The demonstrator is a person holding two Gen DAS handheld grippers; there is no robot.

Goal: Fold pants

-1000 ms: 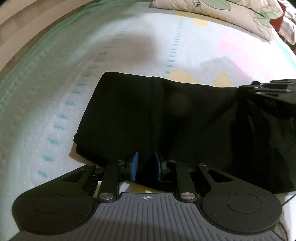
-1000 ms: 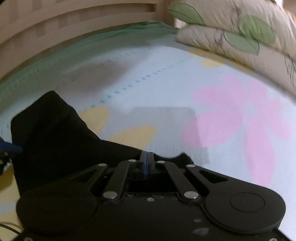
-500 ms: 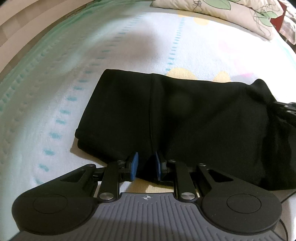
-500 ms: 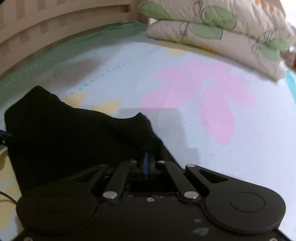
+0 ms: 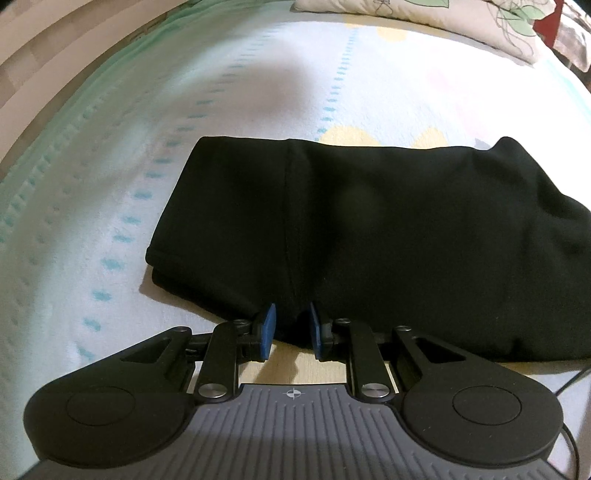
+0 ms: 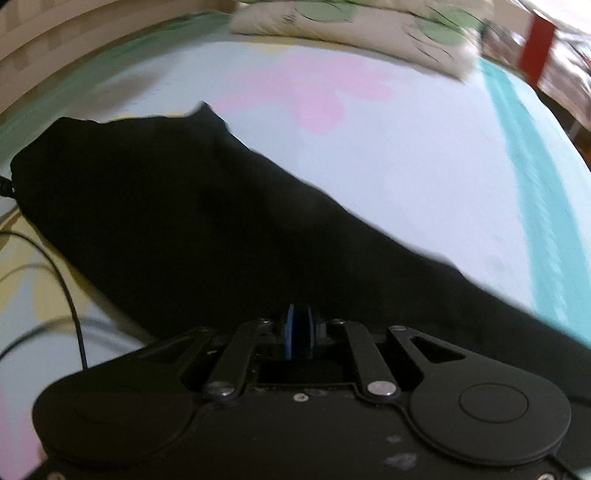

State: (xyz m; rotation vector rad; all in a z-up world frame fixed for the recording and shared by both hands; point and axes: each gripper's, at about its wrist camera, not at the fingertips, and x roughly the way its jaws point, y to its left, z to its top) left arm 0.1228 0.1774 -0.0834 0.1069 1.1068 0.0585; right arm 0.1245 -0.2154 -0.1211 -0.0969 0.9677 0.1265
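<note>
The black pants [image 5: 369,236] lie folded on the bed sheet [image 5: 110,184], a seam running down toward me. My left gripper [image 5: 290,325] is at their near edge with its blue pads [image 5: 266,328] a small gap apart around a bit of black cloth; the pads do not clamp it. In the right wrist view the pants [image 6: 184,206] stretch from the far left to the near right. My right gripper [image 6: 300,332] is shut on a fold of the black cloth at its near edge.
Leaf-print pillows [image 5: 443,18] lie at the far end of the bed, also in the right wrist view [image 6: 351,22]. A wooden bed frame [image 6: 55,33] runs along the left. Thin black cables [image 6: 70,295] lie on the sheet at the near left. A turquoise stripe [image 6: 524,166] runs down the right.
My right gripper has pulled the cloth back and to the right, out of the left wrist view. The pants now lie longer and flatter. My left gripper has barely moved.
</note>
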